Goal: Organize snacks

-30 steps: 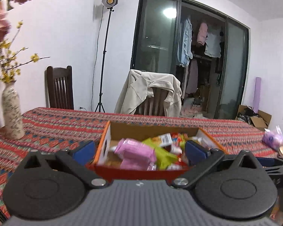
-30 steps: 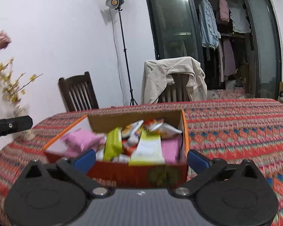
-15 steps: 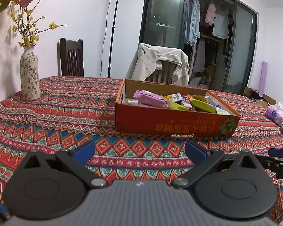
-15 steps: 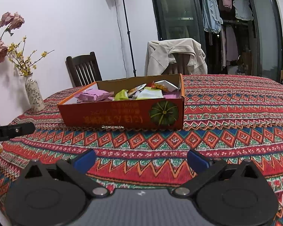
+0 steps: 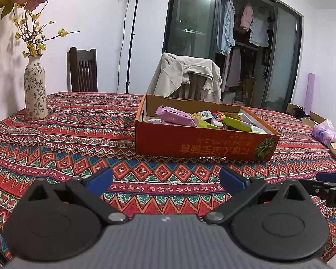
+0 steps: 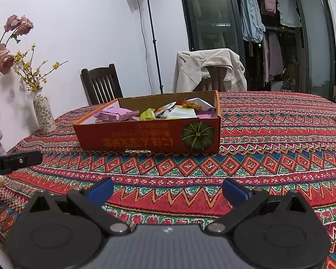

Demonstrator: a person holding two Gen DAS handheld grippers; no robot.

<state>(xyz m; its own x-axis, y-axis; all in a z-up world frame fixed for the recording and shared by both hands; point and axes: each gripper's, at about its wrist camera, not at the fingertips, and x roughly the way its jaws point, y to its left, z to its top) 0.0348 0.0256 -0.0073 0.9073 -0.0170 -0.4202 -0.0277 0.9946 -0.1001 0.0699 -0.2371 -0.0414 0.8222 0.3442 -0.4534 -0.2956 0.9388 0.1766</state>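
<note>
Left gripper (image 5: 165, 179) and right gripper (image 6: 168, 189) both spread wide — empty, over patterned tablecloth (image 6: 268, 134), snack-filled orange box (image 6: 150, 137) ahead.

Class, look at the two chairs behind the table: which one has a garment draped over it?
The right-hand chair, behind the snack box, wears a beige jacket; the dark wooden chair is bare.

Matte black tongs, left (image 5: 165, 180) and right (image 6: 168, 190): blue pads (image 5: 99, 178) at the fingertips, round discs, silver pivot screws (image 5: 115, 217), ribbed grey body (image 6: 168, 246) with a small white mark.
</note>
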